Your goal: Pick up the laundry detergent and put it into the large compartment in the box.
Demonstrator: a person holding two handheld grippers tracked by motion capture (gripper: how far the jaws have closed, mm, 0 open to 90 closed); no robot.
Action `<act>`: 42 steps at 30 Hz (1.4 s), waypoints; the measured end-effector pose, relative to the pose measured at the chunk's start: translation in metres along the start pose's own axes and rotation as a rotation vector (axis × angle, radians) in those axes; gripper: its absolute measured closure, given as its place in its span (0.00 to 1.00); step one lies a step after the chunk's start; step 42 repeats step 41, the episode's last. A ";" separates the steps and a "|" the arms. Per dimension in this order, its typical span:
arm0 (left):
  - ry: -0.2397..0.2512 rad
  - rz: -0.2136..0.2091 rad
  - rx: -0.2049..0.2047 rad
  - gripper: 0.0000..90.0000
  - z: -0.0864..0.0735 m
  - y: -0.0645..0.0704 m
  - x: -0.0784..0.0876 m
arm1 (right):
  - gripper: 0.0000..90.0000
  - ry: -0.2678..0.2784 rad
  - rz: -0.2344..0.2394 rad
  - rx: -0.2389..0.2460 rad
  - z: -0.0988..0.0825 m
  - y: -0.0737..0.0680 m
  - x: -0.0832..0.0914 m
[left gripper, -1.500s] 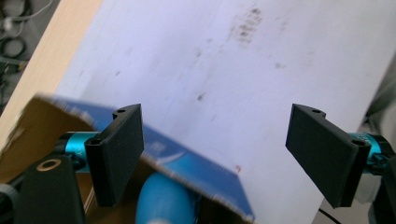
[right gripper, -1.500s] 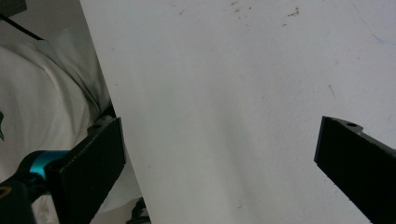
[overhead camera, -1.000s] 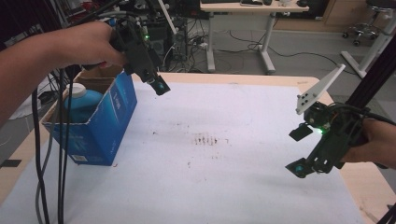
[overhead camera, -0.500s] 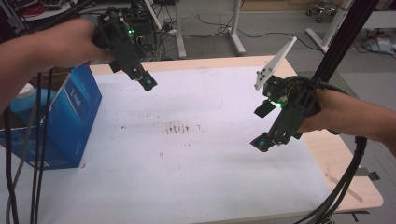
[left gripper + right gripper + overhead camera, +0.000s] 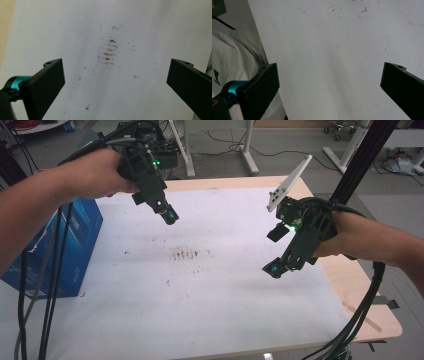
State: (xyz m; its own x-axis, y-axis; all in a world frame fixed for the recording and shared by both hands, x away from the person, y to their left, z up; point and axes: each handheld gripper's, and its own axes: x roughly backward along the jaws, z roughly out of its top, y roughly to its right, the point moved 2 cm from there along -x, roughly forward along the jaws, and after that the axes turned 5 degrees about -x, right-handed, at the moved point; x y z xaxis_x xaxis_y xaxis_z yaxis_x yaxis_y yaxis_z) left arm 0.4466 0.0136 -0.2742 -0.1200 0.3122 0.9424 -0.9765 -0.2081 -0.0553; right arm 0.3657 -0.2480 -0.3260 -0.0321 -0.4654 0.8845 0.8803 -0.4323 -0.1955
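Observation:
My left gripper (image 5: pixel 169 215) hangs above the far left part of a white sheet (image 5: pixel 200 310) that covers the table. Its jaws stand wide apart in the left gripper view, where my left gripper (image 5: pixel 115 82) holds nothing and looks down on a patch of brown smudges (image 5: pixel 108 51). My right gripper (image 5: pixel 274 268) hovers over the sheet's right side, tilted down to the left. In the right gripper view my right gripper (image 5: pixel 329 85) is open as well, with bare white sheet (image 5: pixel 332 50) between its jaws.
A blue box (image 5: pixel 75 245) stands at the table's left edge, with black cables (image 5: pixel 50 295) hanging in front of it. The brown smudges (image 5: pixel 187 254) mark the sheet's middle. Bare wooden tabletop (image 5: pixel 360 295) shows on the right. White clothing (image 5: pixel 227 65) lies beyond the sheet's near edge.
Both grippers have drifted a little inward toward the smudged middle of the sheet. The blue box now sits farther left in the high view. Both grippers stay open.

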 end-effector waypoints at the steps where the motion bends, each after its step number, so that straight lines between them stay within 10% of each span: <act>1: -0.004 0.000 -0.004 0.02 0.001 0.000 -0.002 | 0.01 -0.002 0.003 -0.002 0.000 0.000 0.000; 42: -0.030 -0.074 -0.014 0.02 0.002 0.000 -0.022 | 0.01 -0.011 0.005 0.016 0.003 0.002 -0.004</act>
